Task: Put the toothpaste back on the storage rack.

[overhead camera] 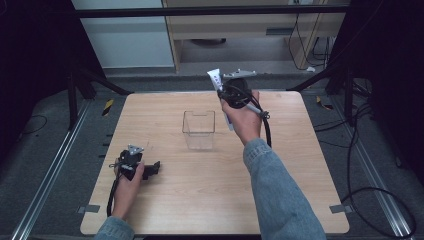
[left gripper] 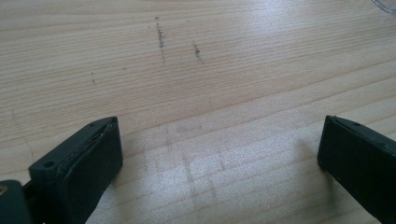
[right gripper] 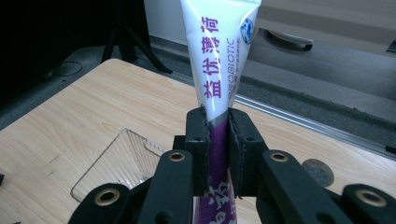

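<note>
A dark room with grey floor and black stands surrounds a pale wooden table, which takes up the middle of the high view. Far behind it stands a light wooden cabinet.

Near the middle of the table sits a clear box, open at the top, with nothing visible inside; in the right gripper view it lies low and left of the fingers.

The right gripper is held above the table's far edge, just right of the box and higher than it. Its fingers are clenched on a tube, white with purple lettering, pinching it where the white meets the purple band. The flat crimped end points away from the hand, toward the far side.

The left gripper rests low at the near left of the table, well apart from the box. Its fingers are spread wide and released, with bare wood between them.
</note>
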